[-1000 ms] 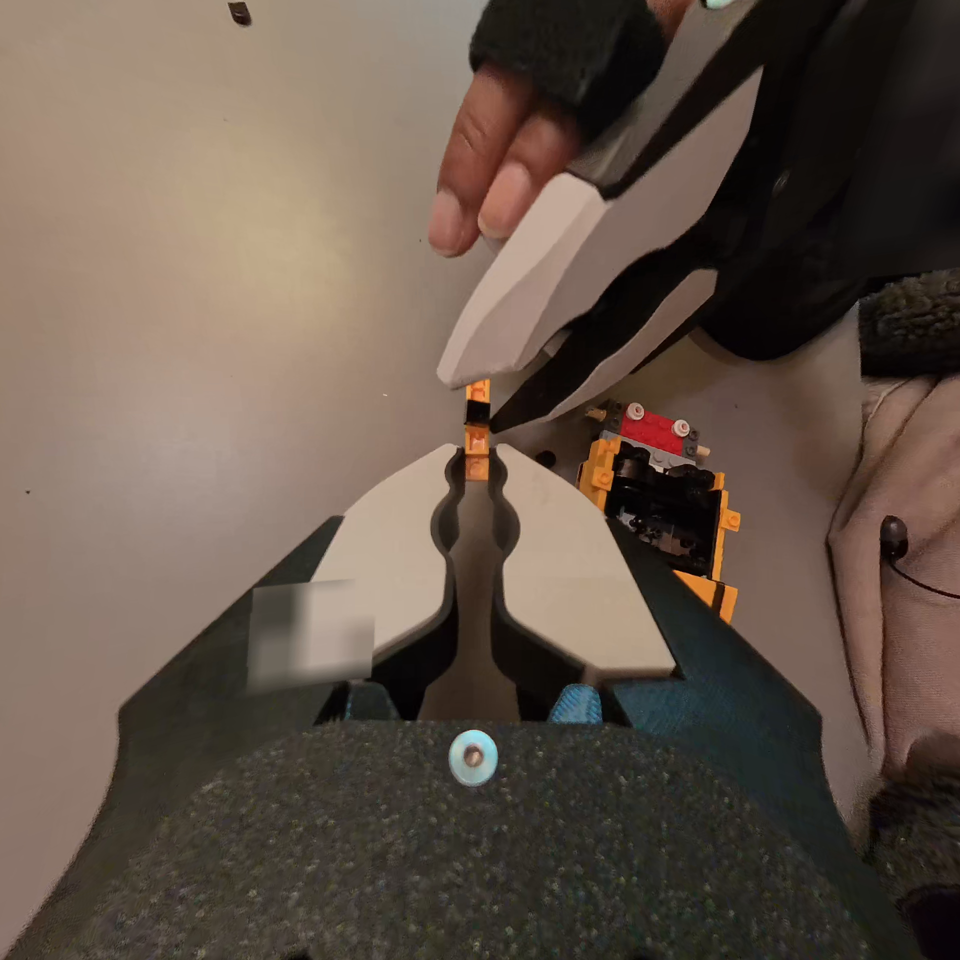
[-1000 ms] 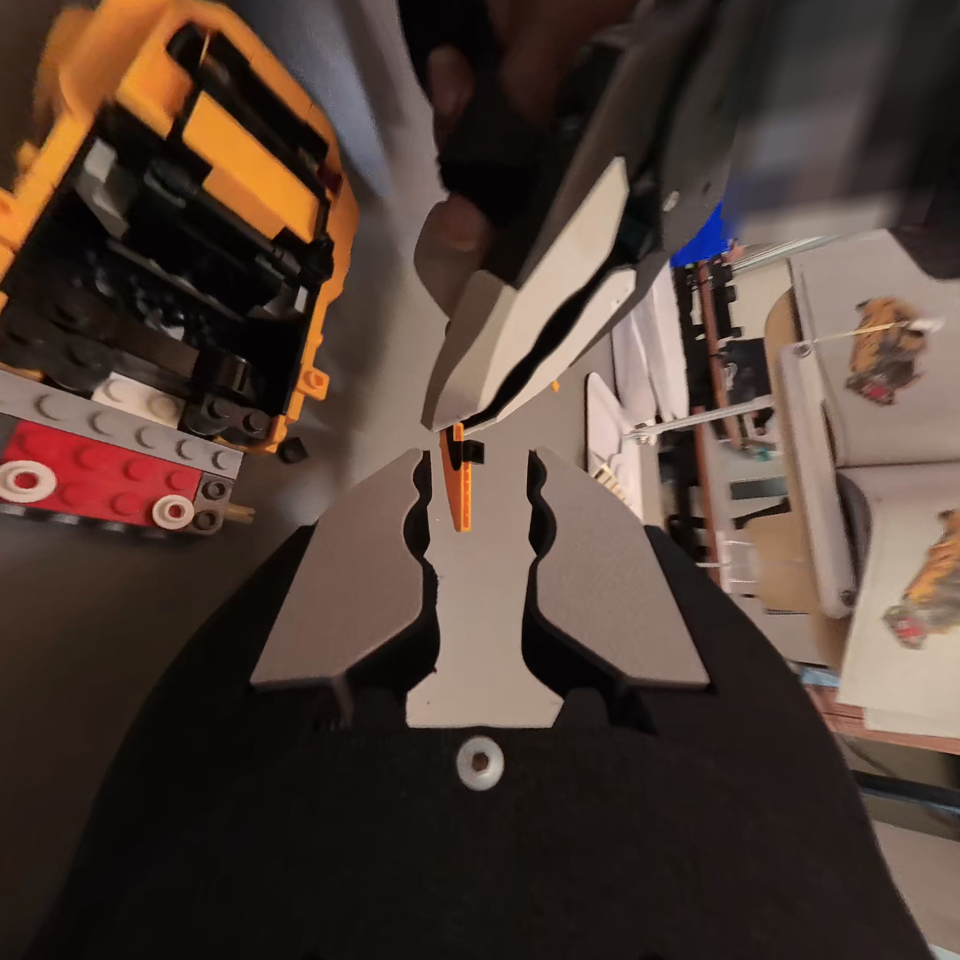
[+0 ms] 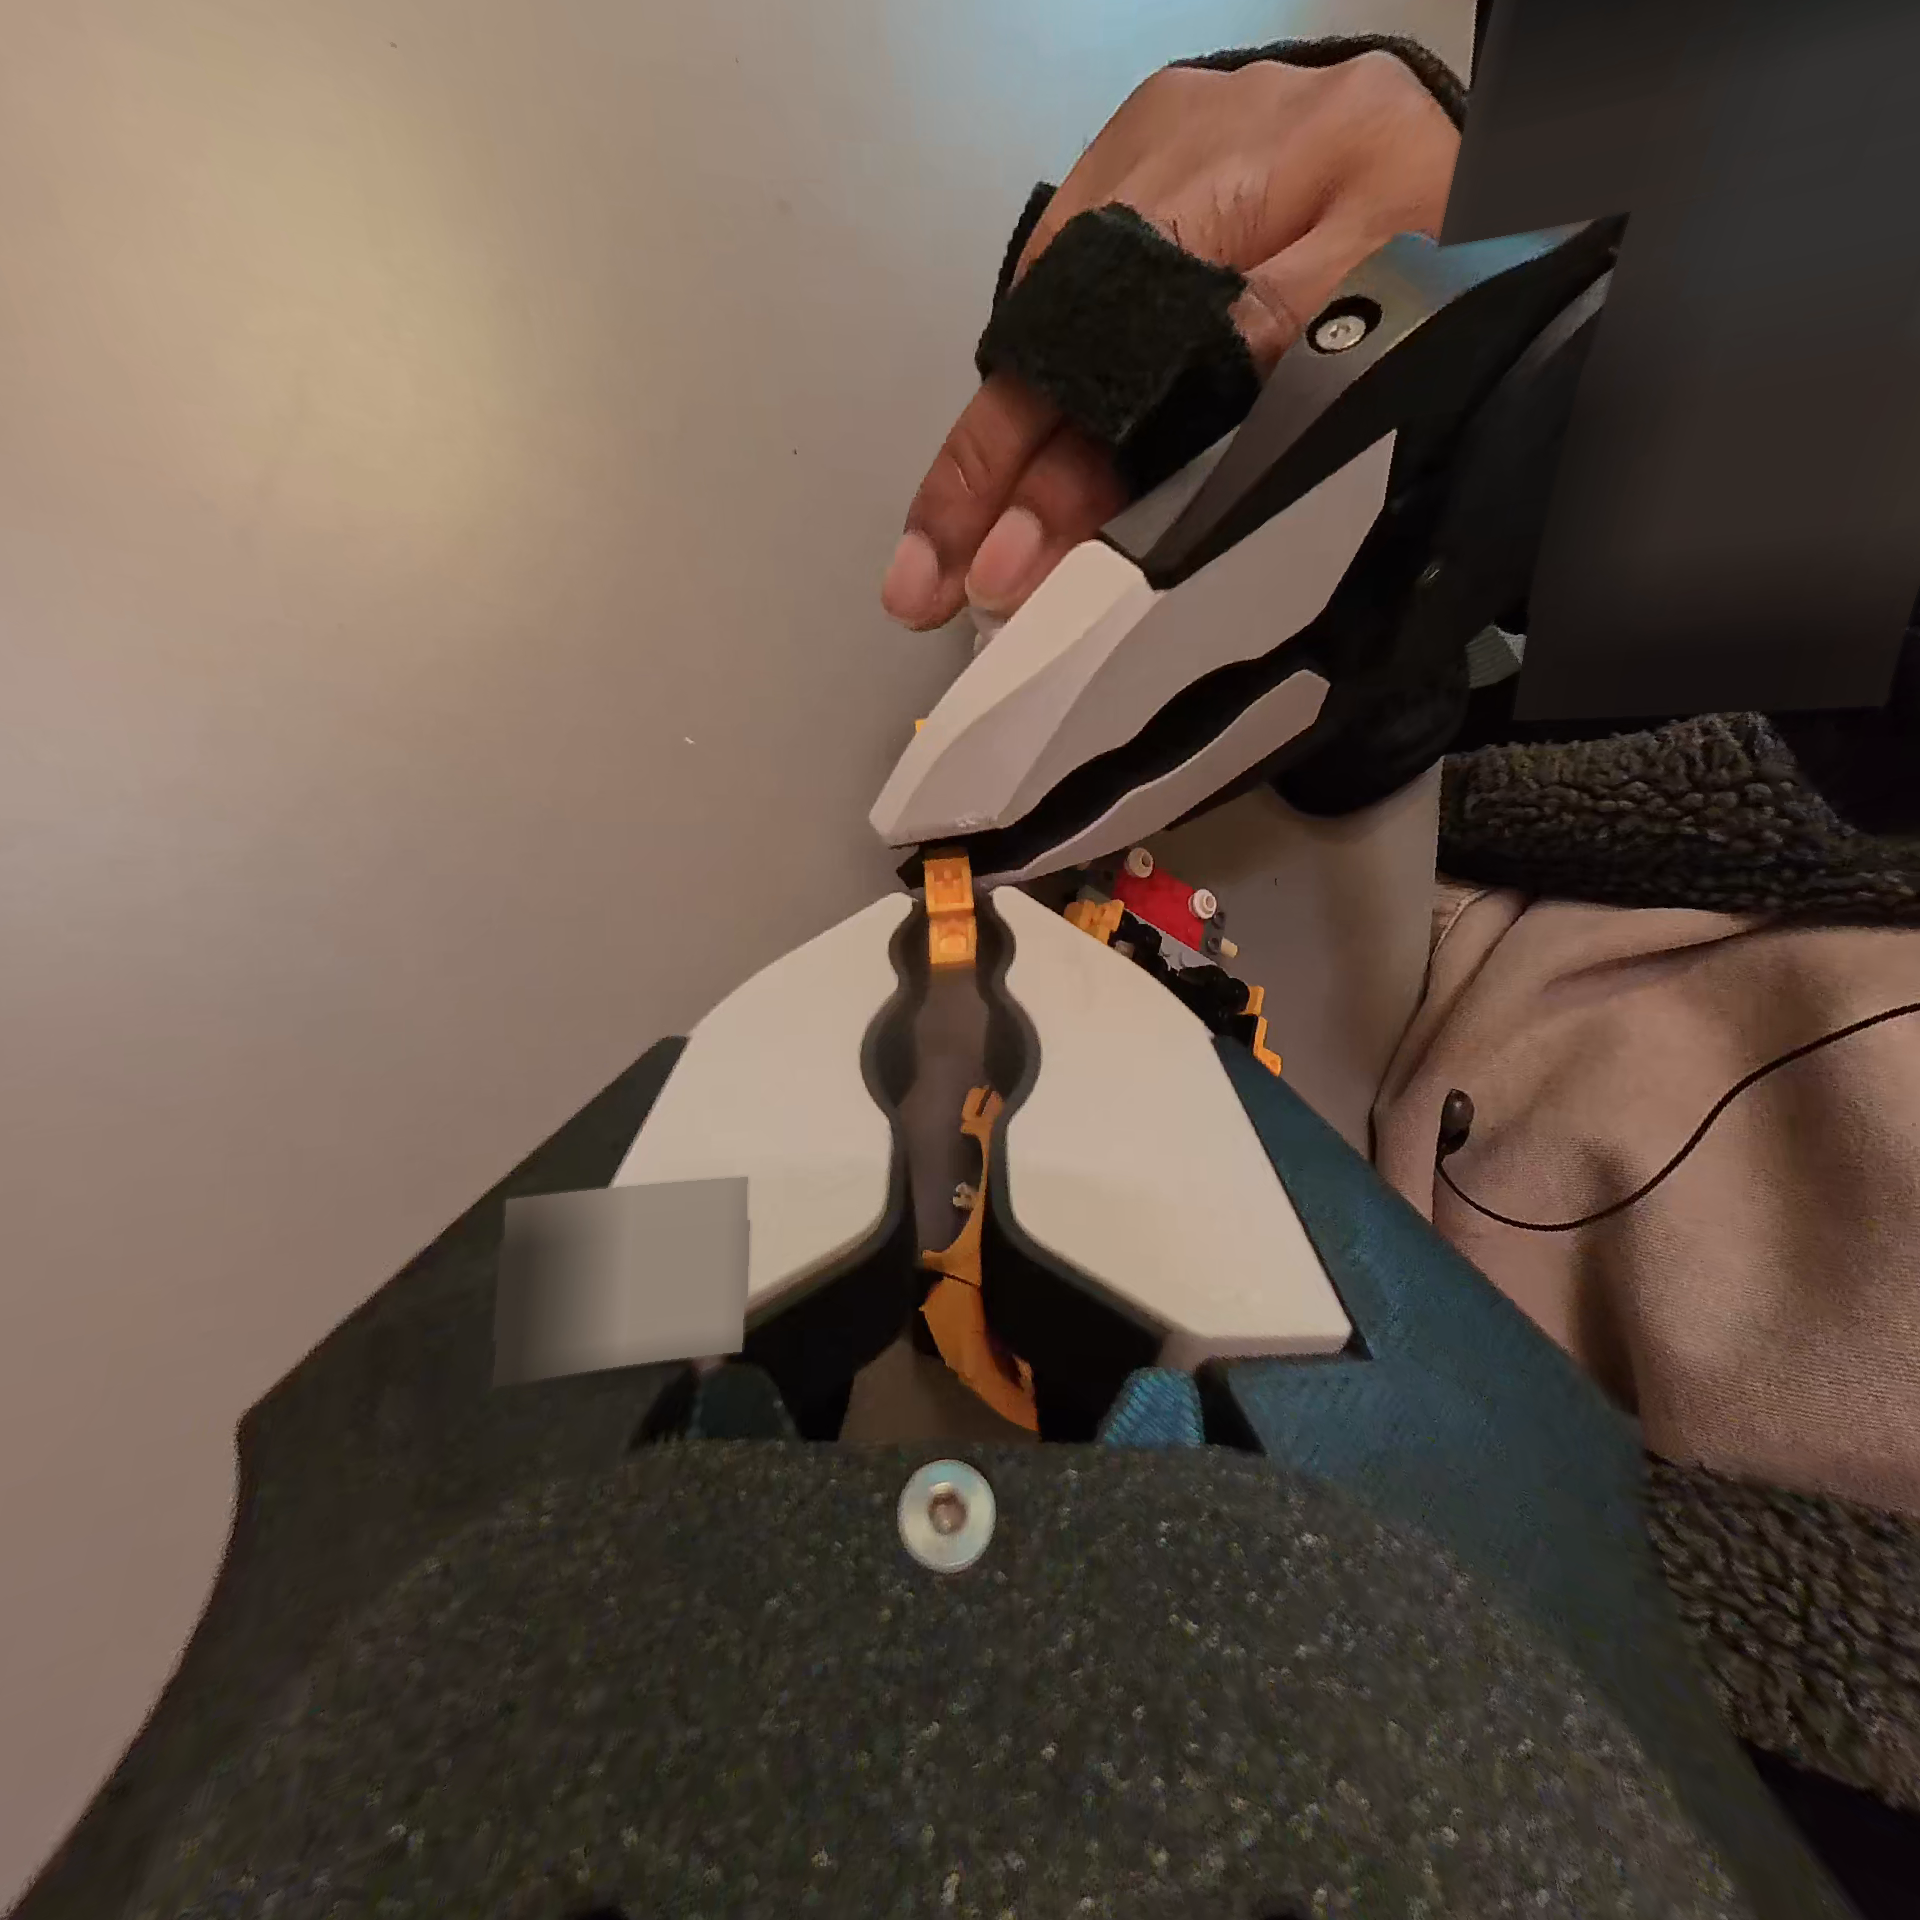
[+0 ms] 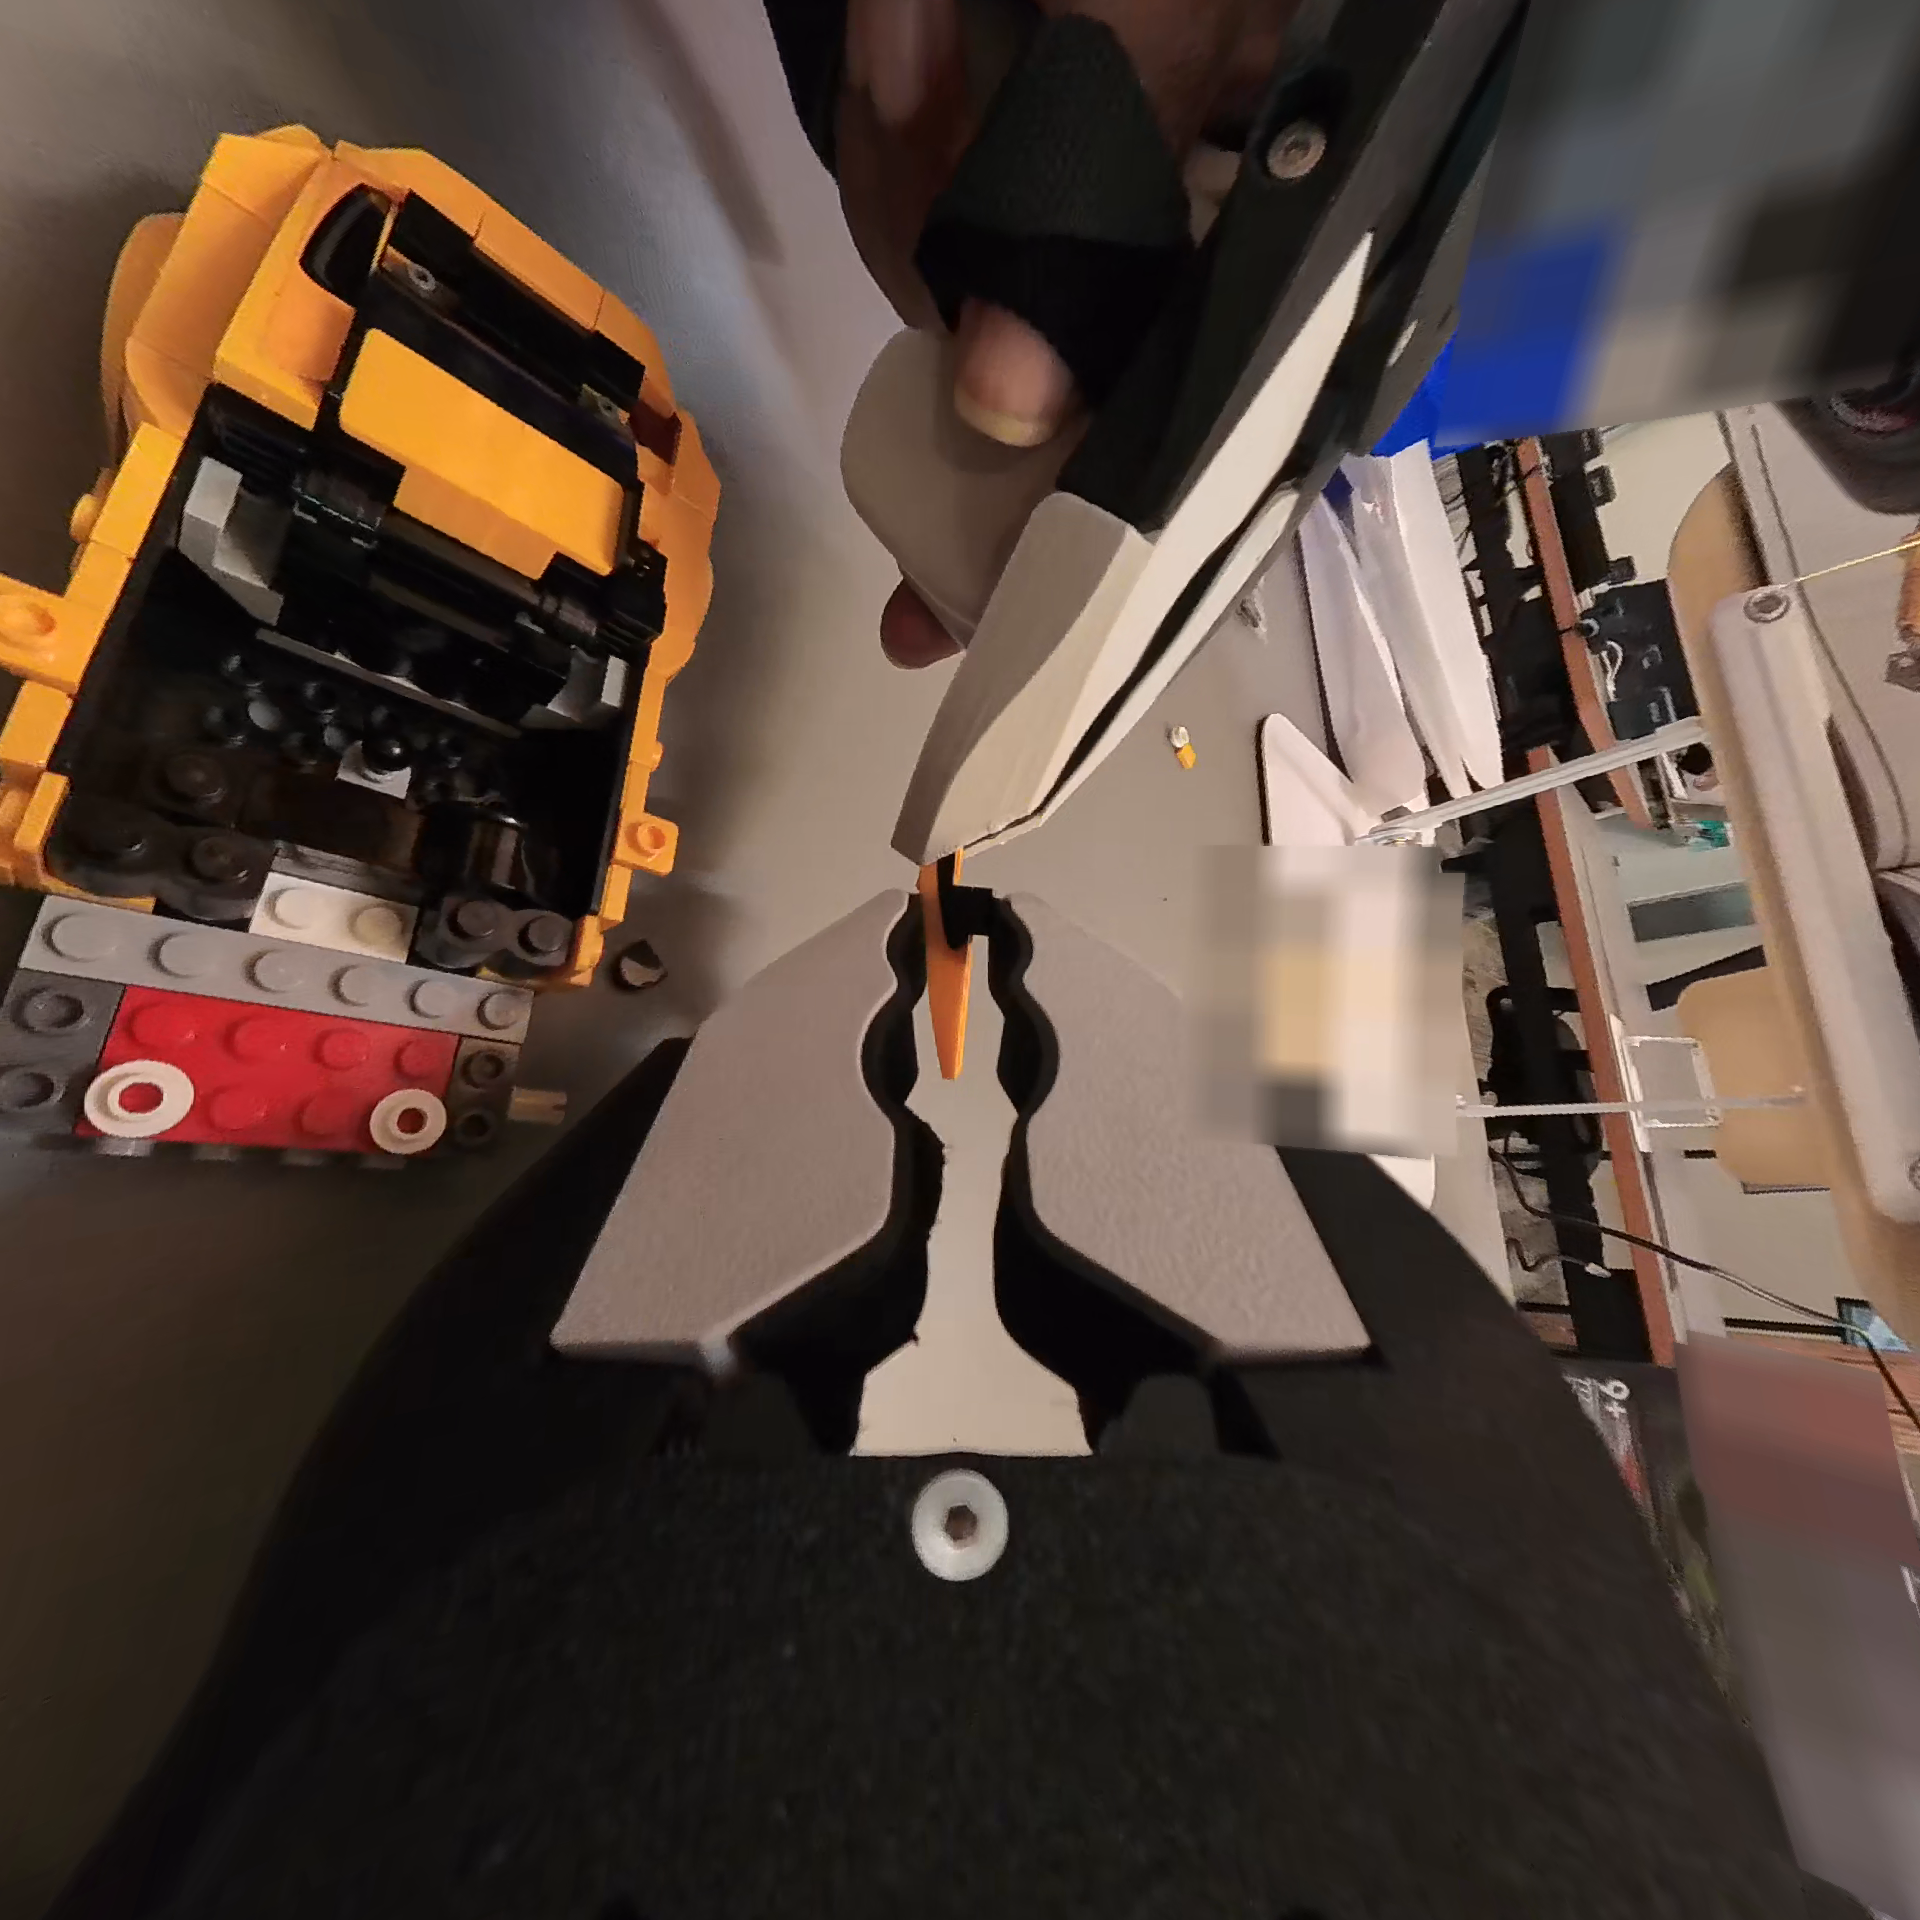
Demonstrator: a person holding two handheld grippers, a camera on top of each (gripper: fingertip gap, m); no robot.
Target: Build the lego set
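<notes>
My left gripper (image 3: pixel 954 902) is shut on a small orange brick piece (image 3: pixel 951 920), pinched at its fingertips above the table. My right gripper (image 3: pixel 940 844) reaches in from the upper right and meets the far end of the same piece. In the right wrist view my right gripper (image 4: pixel 958 902) is shut on this slim orange piece (image 4: pixel 951 997). One pad is on the orange part and the other on a black bit (image 4: pixel 977 920) clipped to it. The left gripper (image 4: pixel 935 852) comes down from above onto it. An orange and black brick car (image 4: pixel 364 582) lies on the table to the left. It also shows in the left wrist view (image 3: pixel 1174 935).
A loose black piece (image 4: pixel 639 966) lies beside the car, and a tiny orange piece (image 4: pixel 1182 746) lies farther off. White papers (image 4: pixel 1371 623) and shelving stand at the right. A person's beige clothing with a thin cable (image 3: pixel 1610 1091) is at the table's edge. My two grippers' fingertips are within a few centimetres of each other.
My right gripper's jaws have closed from wide apart onto the orange and black piece. My left gripper has kept its hold on it throughout. Both grippers shifted slightly.
</notes>
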